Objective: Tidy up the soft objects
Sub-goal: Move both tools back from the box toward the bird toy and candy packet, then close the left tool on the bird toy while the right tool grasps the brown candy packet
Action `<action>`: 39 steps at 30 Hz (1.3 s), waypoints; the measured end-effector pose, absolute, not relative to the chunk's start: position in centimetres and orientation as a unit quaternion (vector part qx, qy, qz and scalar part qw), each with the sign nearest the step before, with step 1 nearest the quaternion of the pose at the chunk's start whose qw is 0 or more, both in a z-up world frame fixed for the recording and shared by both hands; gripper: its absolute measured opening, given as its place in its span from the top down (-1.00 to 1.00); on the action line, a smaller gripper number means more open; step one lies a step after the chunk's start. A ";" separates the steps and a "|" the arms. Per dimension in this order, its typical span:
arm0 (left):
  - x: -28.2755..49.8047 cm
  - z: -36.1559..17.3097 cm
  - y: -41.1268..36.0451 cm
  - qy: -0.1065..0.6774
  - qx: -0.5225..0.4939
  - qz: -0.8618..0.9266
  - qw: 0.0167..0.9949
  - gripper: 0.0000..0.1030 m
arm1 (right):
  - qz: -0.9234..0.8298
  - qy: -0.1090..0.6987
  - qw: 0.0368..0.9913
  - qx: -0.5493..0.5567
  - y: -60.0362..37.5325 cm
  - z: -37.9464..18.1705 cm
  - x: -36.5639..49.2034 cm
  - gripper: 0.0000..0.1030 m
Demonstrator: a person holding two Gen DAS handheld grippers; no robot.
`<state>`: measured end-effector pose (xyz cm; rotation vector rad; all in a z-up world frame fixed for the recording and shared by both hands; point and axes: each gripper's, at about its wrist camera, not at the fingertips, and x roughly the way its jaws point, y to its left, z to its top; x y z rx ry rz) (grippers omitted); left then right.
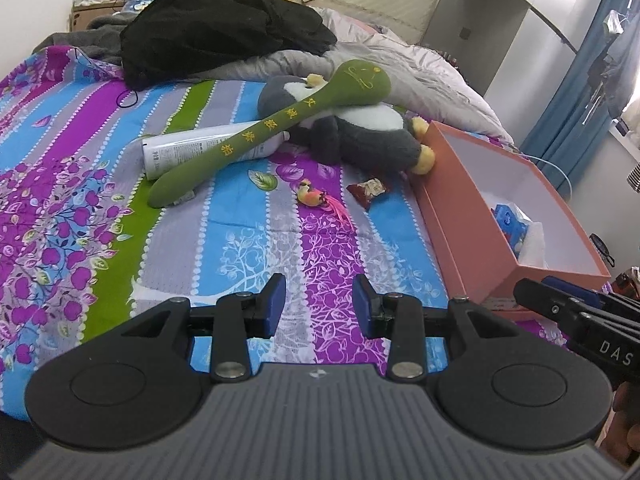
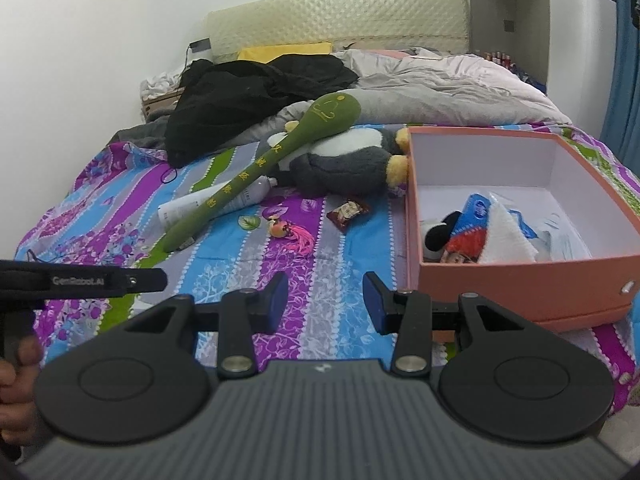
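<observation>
A long green plush stick (image 1: 256, 136) (image 2: 256, 172) with yellow characters leans across a grey and white plush penguin (image 1: 360, 132) (image 2: 344, 160) in the middle of the bed. A small orange and pink toy bird (image 1: 316, 198) (image 2: 288, 230) and a red snack packet (image 1: 370, 191) (image 2: 349, 213) lie nearer. An orange box (image 1: 472, 240) (image 2: 520, 280) on the right holds a black and white plush (image 2: 438, 236), a blue and red item and tissues. My left gripper (image 1: 320, 304) and right gripper (image 2: 326, 302) hover open and empty over the bedspread, short of the toys.
A white spray can (image 1: 188, 152) (image 2: 208, 206) lies under the green stick. Black clothing (image 1: 216, 32) (image 2: 248, 96) and a pale crumpled duvet (image 1: 400, 64) (image 2: 452, 88) fill the back of the bed. A padded headboard and a white wall stand behind. Blue curtains (image 1: 576, 92) hang on the right.
</observation>
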<state>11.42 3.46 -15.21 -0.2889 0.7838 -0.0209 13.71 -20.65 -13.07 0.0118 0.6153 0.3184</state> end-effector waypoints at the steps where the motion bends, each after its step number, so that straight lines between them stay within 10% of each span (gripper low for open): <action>1: 11.9 -15.4 3.5 0.382 -0.140 -0.011 0.913 0.18 | 0.156 0.303 0.940 0.003 -20.4 -13.2 14.1 0.15; 39: 34.1 -27.5 6.2 0.398 -0.193 -0.057 0.895 -0.01 | 0.097 0.373 0.920 0.065 -15.1 -24.2 38.1 0.14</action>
